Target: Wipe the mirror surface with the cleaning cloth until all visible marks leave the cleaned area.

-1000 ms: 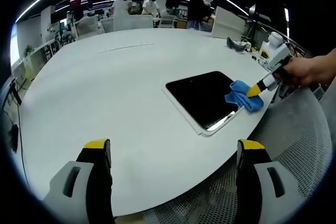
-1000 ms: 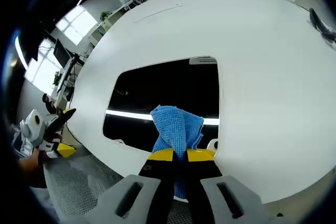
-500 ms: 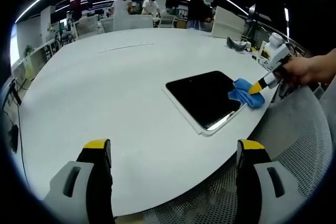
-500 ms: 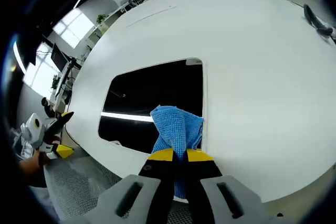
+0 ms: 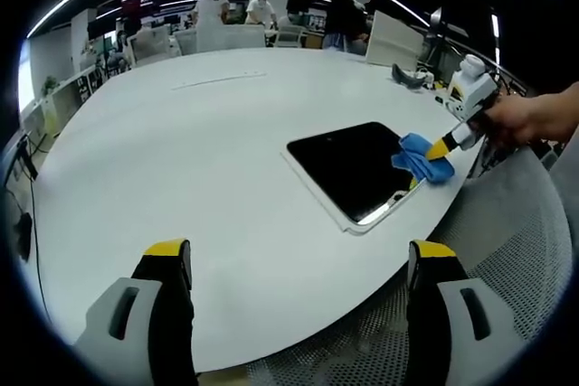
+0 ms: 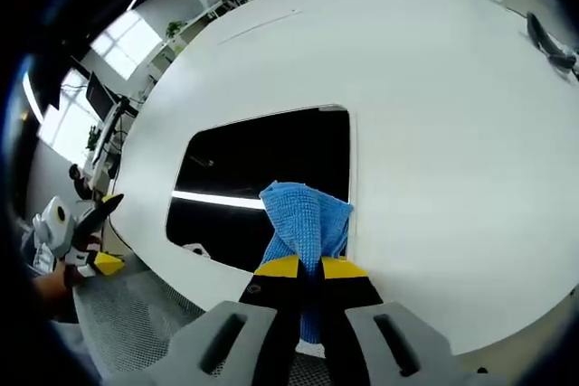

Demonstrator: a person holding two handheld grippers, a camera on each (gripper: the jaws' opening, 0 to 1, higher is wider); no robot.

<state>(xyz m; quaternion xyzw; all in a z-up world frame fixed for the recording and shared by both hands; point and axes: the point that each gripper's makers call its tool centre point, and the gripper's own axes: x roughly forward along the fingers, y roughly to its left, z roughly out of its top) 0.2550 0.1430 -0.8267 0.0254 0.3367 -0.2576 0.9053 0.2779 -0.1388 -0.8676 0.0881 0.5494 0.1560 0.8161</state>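
1. The mirror [image 6: 271, 178] lies flat on the white surface [image 5: 181, 151], close to its near edge. It looks dark and reflects a bright strip of ceiling light.
2. The right claw [image 6: 303, 267] has its jaws pinched tight on the blue cloth [image 6: 306, 219], which is pressed down at the mirror's near right corner, partly over the frame.
3. The left claw [image 5: 298, 264] hangs wide with nothing in it, well apart from the mirror and taking no part in the wiping.
4. A small pale smudge shows on the glass near its far left corner, and a whitish spot sits near the left end of its near edge; whether that spot is a mark or a reflection I cannot tell.
5. Judging from this, wiping is under way but unfinished: the cloth covers one corner, and most of the glass remains to be passed over.
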